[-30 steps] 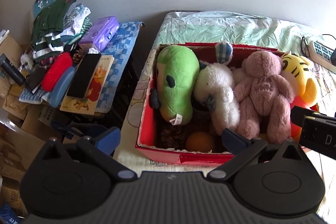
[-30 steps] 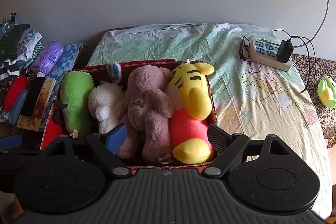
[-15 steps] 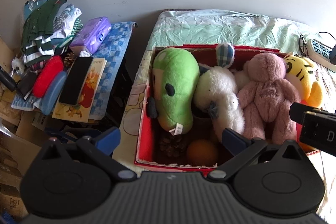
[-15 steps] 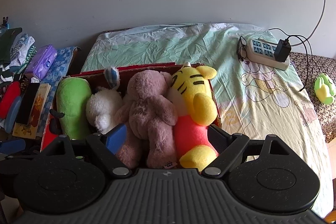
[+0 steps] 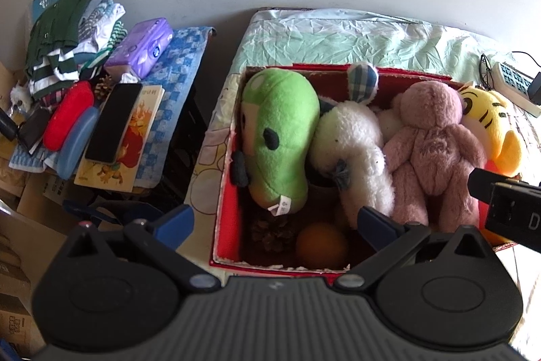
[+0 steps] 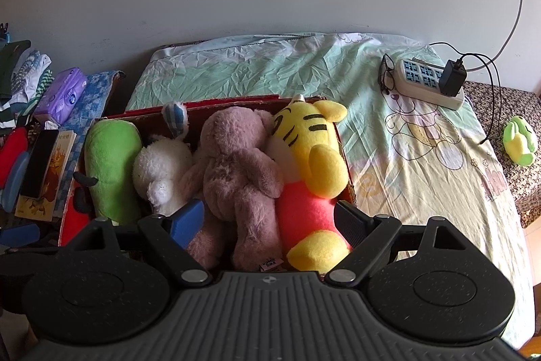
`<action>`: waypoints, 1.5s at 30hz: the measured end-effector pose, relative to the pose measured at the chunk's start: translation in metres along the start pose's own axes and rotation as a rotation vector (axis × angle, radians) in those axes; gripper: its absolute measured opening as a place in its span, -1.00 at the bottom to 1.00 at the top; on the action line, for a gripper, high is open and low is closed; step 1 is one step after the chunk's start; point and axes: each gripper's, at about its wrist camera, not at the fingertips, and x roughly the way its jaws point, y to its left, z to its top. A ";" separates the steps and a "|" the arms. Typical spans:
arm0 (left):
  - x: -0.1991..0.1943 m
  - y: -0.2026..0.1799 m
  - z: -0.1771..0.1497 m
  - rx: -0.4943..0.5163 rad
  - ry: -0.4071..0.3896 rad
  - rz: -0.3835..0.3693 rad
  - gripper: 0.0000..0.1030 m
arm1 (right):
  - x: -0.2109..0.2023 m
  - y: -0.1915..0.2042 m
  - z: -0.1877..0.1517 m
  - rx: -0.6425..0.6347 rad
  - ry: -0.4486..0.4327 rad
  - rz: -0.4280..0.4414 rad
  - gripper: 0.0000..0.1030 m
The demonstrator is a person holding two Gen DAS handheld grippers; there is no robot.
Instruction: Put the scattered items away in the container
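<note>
A red box point(image 5: 225, 192) point(image 6: 230, 99) sits on the bed, packed with a green plush point(image 5: 280, 137) point(image 6: 113, 164), a white plush point(image 5: 355, 144) point(image 6: 162, 171), a pink bear point(image 5: 436, 151) point(image 6: 236, 164) and a yellow tiger point(image 5: 490, 124) point(image 6: 311, 144). An orange ball point(image 5: 321, 246) and a pine cone point(image 5: 270, 232) lie on the box floor. My left gripper point(image 5: 275, 222) hangs open above the box's near left corner, holding nothing. My right gripper point(image 6: 270, 219) hangs open over the bear's and tiger's legs. A small green plush point(image 6: 519, 141) lies off to the far right.
A side stand at the left carries folded clothes point(image 5: 64, 32), a purple tissue pack point(image 5: 142, 48), a phone point(image 5: 113, 122) on a book, and red and blue cases. A power strip point(image 6: 429, 82) with a charger and glasses point(image 6: 387, 75) lies on the bedsheet point(image 6: 304, 66).
Both views have crept closer over the box, which sits lower and a little further right in the frames. Both grippers stay open and the toys have not shifted.
</note>
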 end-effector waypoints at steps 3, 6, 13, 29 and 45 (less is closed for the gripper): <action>-0.001 0.003 0.000 -0.005 -0.001 0.004 0.99 | -0.001 0.003 0.001 -0.009 -0.004 0.006 0.67; -0.001 0.006 0.001 -0.015 0.001 0.011 0.99 | -0.001 0.007 0.002 -0.020 -0.006 0.012 0.67; 0.000 0.013 0.001 -0.035 0.010 0.022 0.99 | 0.000 0.011 0.000 -0.025 0.003 0.024 0.67; -0.007 0.008 -0.012 -0.015 -0.007 0.031 0.99 | 0.000 0.009 -0.008 -0.016 0.000 -0.002 0.67; -0.009 0.006 -0.017 -0.010 -0.008 0.044 0.99 | 0.004 -0.003 -0.016 0.012 0.019 -0.001 0.64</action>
